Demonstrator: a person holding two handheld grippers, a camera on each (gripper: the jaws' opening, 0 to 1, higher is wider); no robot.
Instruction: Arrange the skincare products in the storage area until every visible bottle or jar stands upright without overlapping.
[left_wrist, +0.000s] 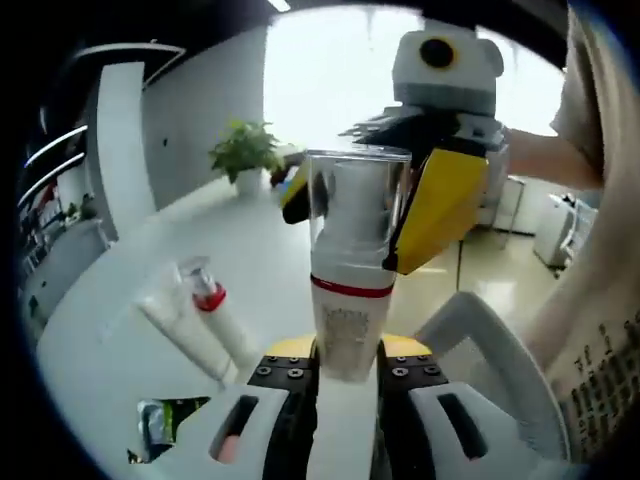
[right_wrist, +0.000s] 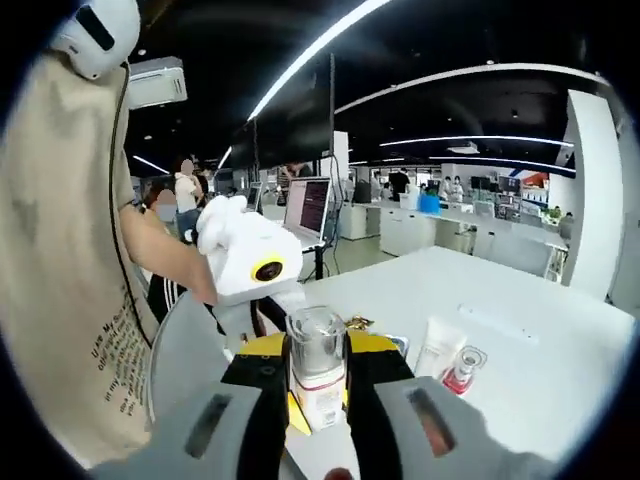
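Note:
A white bottle (left_wrist: 350, 300) with a clear cap and a red band stands between my two grippers, above the white table (left_wrist: 120, 350). My left gripper (left_wrist: 345, 368) is shut on its lower body. My right gripper (left_wrist: 362, 200) comes in from above, its yellow fingers (left_wrist: 440, 210) closed on either side of the clear cap. In the right gripper view the same bottle (right_wrist: 318, 375) sits between the black jaws of my right gripper (right_wrist: 318, 392). The left gripper's white housing (right_wrist: 245, 255) is just behind it. A white tube (left_wrist: 185, 325) and a small red-collared bottle (left_wrist: 207, 292) lie on the table.
The tube (right_wrist: 440, 348) and small bottle (right_wrist: 462, 370) lie to the right of the held bottle. A green packet (left_wrist: 165, 420) lies near the table edge, and a potted plant (left_wrist: 245, 150) stands at the far end. A grey chair (left_wrist: 480, 330) and the person's shirt (right_wrist: 60, 250) are close.

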